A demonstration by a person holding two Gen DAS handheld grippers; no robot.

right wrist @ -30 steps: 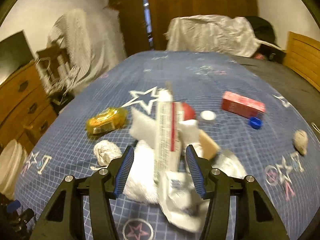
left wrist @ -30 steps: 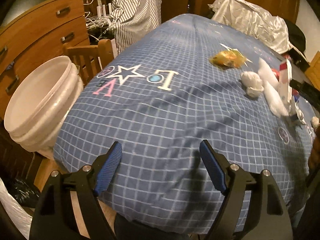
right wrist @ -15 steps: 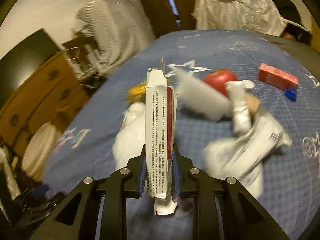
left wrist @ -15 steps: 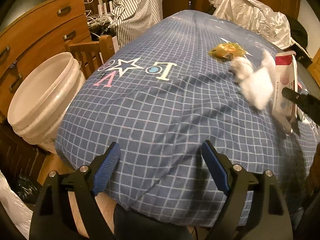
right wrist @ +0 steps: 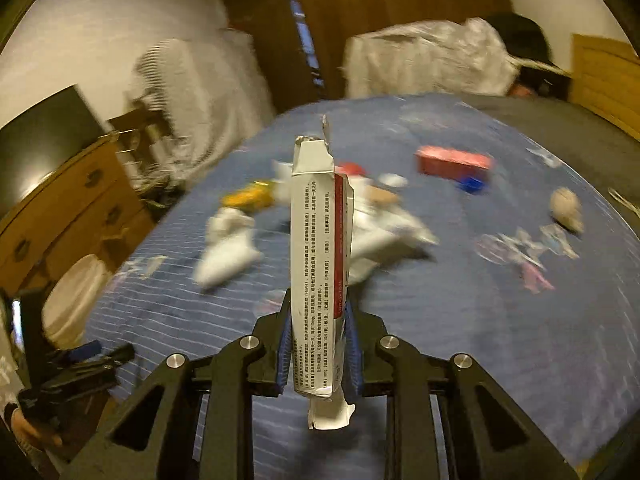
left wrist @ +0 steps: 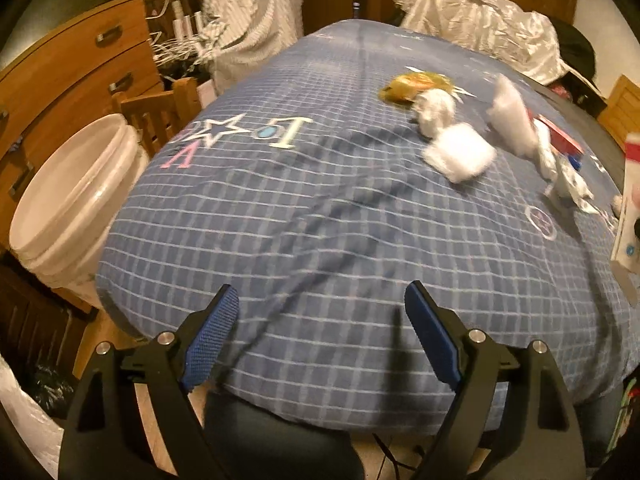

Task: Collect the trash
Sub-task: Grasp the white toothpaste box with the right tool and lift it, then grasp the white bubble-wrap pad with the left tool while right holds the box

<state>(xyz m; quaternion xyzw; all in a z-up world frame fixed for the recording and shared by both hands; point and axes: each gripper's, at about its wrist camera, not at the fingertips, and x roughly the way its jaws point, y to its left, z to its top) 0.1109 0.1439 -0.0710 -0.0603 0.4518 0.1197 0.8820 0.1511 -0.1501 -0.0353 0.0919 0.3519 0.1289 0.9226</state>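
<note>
My right gripper is shut on a long white carton with a red stripe, held upright above the bed; the carton also shows at the right edge of the left wrist view. My left gripper is open and empty over the near edge of the blue checked bedspread. A white bucket stands on the floor left of the bed. Loose trash lies on the bed: white tissue wads, a yellow wrapper, crumpled white packaging.
A red box, a blue cap and a beige wad lie further right on the bed. A wooden dresser and chair stand left, beside the bucket. A silver-covered heap sits at the bed's far end.
My right gripper closed on the white carton and lifted it off the trash pile, scattering tissues and packaging. My left gripper stayed open and barely moved.
</note>
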